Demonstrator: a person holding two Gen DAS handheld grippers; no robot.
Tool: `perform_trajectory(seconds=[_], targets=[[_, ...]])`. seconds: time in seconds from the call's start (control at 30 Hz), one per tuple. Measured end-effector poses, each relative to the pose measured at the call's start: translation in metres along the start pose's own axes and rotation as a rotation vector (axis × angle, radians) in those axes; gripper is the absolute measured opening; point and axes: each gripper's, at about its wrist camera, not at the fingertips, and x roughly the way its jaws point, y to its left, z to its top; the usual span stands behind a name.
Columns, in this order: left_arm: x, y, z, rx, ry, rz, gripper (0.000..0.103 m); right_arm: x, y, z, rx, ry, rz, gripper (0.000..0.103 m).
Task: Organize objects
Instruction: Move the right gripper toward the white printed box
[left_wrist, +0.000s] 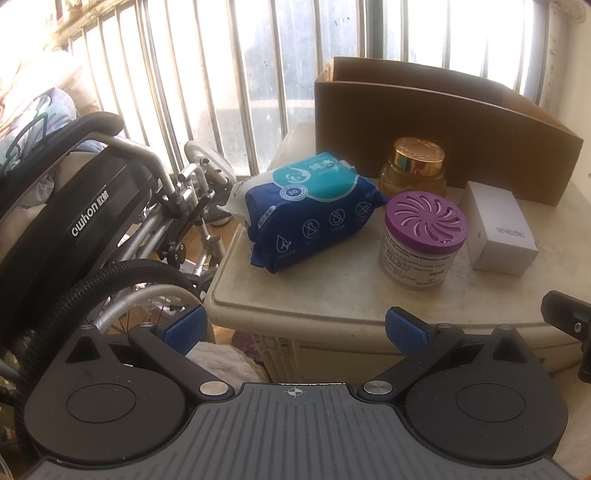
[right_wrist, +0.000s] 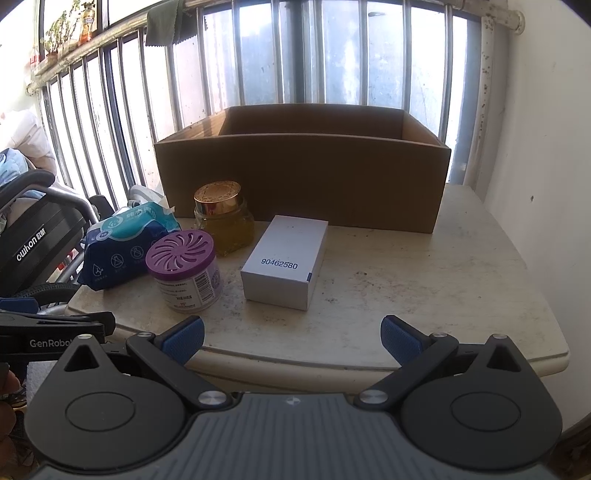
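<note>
On a beige table (right_wrist: 406, 280) stand a blue wet-wipes pack (left_wrist: 306, 210) (right_wrist: 125, 243), a purple-lidded air freshener tub (left_wrist: 423, 240) (right_wrist: 184, 269), a gold-lidded glass jar (left_wrist: 415, 166) (right_wrist: 223, 218) and a white box (left_wrist: 498, 232) (right_wrist: 286, 258). An open cardboard box (left_wrist: 443, 129) (right_wrist: 303, 177) stands behind them. My left gripper (left_wrist: 295, 328) is open and empty, short of the table's front left edge. My right gripper (right_wrist: 291, 339) is open and empty at the front edge, before the white box.
A folded wheelchair (left_wrist: 92, 221) (right_wrist: 33, 240) stands left of the table. A barred window (right_wrist: 258, 66) runs behind, a white wall (right_wrist: 535, 147) on the right. The left gripper's body (right_wrist: 48, 332) shows at the right view's left edge.
</note>
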Motion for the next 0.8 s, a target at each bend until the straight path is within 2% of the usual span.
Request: perform_trajectory(seconds=[0.43,0.8], targets=[[0.003,-0.005,0.004,0.008,0.01,-0.024,0.103,0.003,-0.005,0.002,0.005,0.001,0.008,0.103],[0.006,-0.017,0.02,0.035,-0.027,-0.049,0.103,0.01,-0.018,0.018,0.005,-0.03,-0.007,0.103]])
